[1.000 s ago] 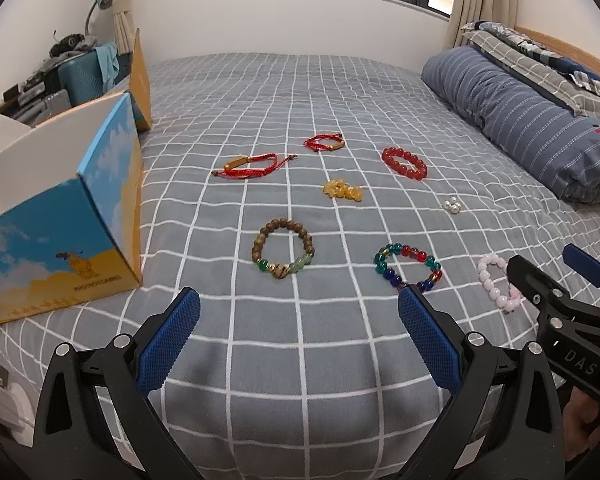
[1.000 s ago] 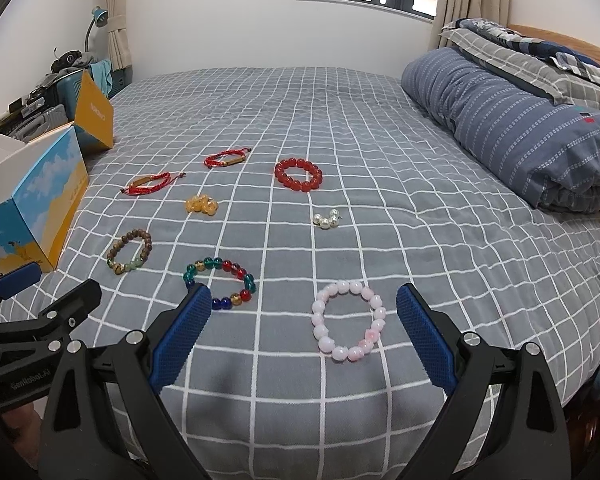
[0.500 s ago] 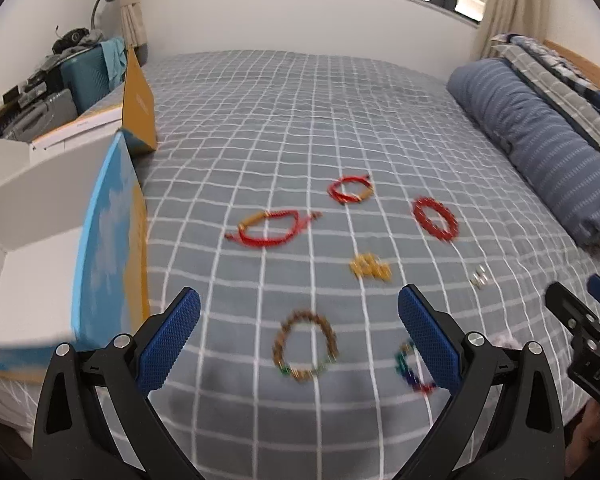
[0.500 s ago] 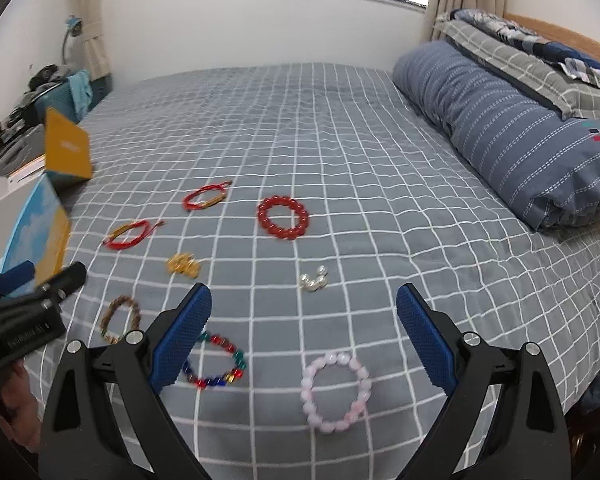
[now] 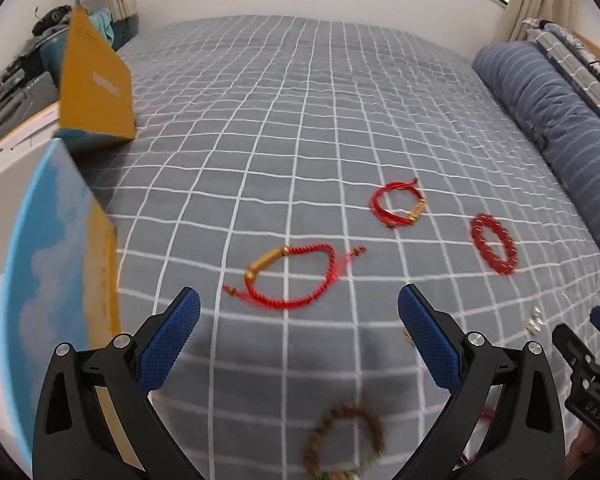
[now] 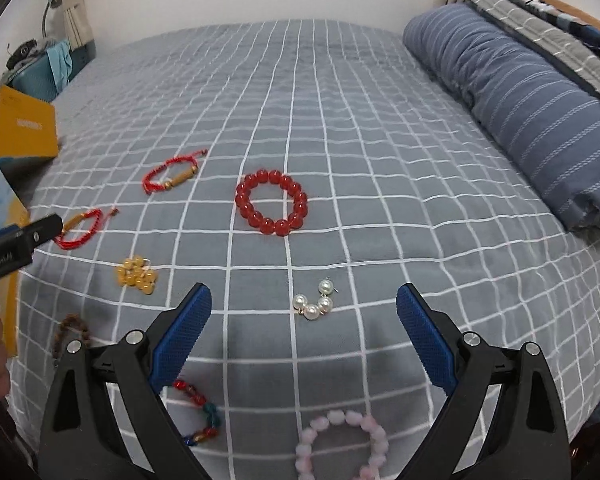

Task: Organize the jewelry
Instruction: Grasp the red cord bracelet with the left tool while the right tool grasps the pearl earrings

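Left claw [image 5: 298, 310] wide and empty above red cord bracelet [image 5: 290, 276], right claw [image 6: 303, 306] wide over pearls [image 6: 314, 304], open box [image 5: 60, 240] at bed's [image 5: 300, 120] left edge, contents hidden

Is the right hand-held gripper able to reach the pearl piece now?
Probably yes. The right hand-held gripper is open, and the pearl piece lies on the bed just ahead between its fingers, with nothing over it or in between.

Red bead bracelet [image 6: 271, 203] lies flat on the bedspread [image 6: 340, 120]; left of it two red cord bracelets [image 6: 171, 176] [image 6: 78, 228]; nearer, pearl cluster [image 6: 315, 305], amber beads [image 6: 137, 275], pink bracelet [image 6: 342, 444].
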Demonstrator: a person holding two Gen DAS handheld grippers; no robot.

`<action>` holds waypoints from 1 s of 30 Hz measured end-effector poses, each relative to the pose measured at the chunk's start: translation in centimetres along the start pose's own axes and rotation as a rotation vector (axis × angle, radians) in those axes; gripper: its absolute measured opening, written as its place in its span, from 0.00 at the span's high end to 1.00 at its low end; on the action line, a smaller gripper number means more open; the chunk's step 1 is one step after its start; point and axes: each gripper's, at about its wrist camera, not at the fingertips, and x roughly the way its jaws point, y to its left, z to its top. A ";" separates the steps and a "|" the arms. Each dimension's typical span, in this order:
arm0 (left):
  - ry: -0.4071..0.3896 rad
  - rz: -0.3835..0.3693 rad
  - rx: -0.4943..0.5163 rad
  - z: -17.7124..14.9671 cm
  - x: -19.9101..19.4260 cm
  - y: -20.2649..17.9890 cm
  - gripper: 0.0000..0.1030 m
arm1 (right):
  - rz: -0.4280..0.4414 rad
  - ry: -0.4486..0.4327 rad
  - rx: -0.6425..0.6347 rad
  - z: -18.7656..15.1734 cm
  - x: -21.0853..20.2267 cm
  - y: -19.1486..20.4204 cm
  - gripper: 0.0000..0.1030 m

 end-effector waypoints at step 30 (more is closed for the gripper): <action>0.102 0.052 0.034 2.0 7.1 -0.3 0.46 | 0.097 0.226 0.072 0.5 7.2 -0.6 0.38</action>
